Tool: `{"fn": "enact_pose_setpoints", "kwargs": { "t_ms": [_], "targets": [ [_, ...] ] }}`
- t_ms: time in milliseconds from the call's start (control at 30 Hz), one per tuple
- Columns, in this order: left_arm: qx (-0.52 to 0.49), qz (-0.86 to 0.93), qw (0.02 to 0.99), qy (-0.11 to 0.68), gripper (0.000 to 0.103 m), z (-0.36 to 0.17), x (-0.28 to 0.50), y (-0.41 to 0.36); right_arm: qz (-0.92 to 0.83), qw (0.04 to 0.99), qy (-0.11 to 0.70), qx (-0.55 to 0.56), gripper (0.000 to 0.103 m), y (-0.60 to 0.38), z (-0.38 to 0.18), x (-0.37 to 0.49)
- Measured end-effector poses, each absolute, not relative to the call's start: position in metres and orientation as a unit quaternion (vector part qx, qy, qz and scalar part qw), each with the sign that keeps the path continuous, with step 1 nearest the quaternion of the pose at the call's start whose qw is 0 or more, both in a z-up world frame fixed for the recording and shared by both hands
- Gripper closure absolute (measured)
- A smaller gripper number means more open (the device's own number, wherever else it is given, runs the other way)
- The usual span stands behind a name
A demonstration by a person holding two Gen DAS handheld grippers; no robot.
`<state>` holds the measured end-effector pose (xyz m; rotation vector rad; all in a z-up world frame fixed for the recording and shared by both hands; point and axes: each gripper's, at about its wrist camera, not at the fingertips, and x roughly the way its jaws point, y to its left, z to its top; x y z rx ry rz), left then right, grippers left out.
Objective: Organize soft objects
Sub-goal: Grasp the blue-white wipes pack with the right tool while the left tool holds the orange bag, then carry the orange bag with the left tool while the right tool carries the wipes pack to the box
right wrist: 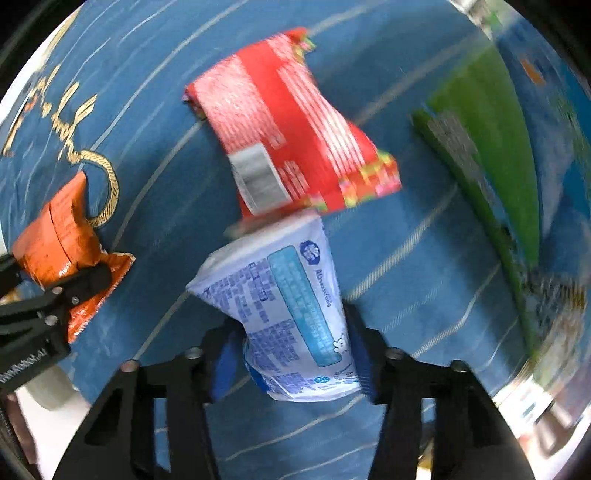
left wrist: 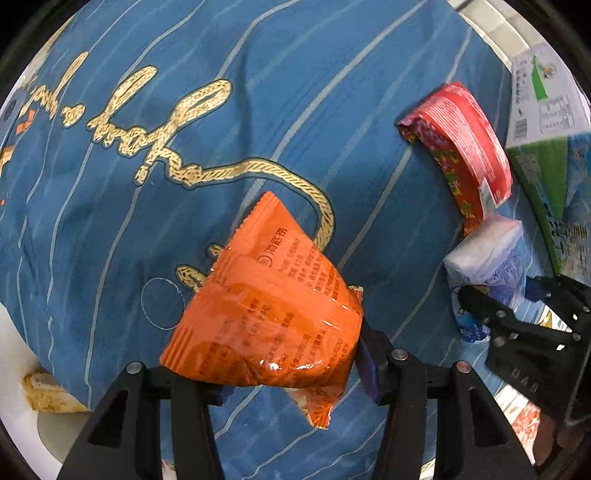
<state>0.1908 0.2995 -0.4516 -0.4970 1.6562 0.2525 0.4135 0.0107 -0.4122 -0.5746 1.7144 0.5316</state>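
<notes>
Blue cloth [left wrist: 280, 96], striped with thin pale lines and stitched with a gold rope-like script [left wrist: 177, 122] that I cannot read, fills almost everything beyond both claws. Its left edge shows below and left of the left claw, where a white surface [left wrist: 14, 387] begins; a pale rim [left wrist: 495, 29] bounds it far ahead and to the right. Ahead and left of the left claw the cloth lies bare, the widest free stretch.

Right of the right claw lies a green and white carton [right wrist: 491, 158], blurred there; in the left wrist view its white panel [left wrist: 546, 99] carries small print and a barcode, too small to read.

Directly ahead of the right claw a red snack bag [right wrist: 291, 125] lies on the cloth, with white print, a grey barcode patch and a multicoloured border, its near edge touching the tip of the white pack.

An orange sauce packet [left wrist: 273, 306] sits pinched between the pads of the left gripper [left wrist: 291, 365], lifted off the cloth, its crimped top pointing away from the claw. Chinese characters beside a round logo are printed on it; the finer lines are illegible.

A white tissue pack [right wrist: 291, 317] with blue print and a pale blue label panel is squeezed at its lower end between the blue pads of the right gripper [right wrist: 291, 362]; its text is blurred. The two claws are near each other, side by side.
</notes>
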Motion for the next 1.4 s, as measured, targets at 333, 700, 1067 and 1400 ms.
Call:
{"fn": "enact_pose_setpoints", "kwargs": {
  "t_ms": [333,700,1067,1400],
  "targets": [
    [-0.172,0.003,0.636,0.752,0.053,-0.459,0.189,0.229,0.105,0.607,0.773,-0.152,0.06,-0.104,-0.404,0.391],
    [-0.073,-0.089,0.627,0.771,0.053,-0.46,0.206,0.122,0.016,0.612,0.791,0.004,0.066,-0.22,-0.398,0.334],
    [0.06,-0.064,0.719,0.69,0.054,-0.375,0.205,0.069,0.014,0.66,0.75,0.052,0.072,-0.249,-0.347,0.321],
    [0.052,-0.053,0.783,0.618,0.054,-0.274,0.199,0.065,0.005,0.737,0.674,0.062,0.072,-0.254,-0.239,0.32]
  ]
}}
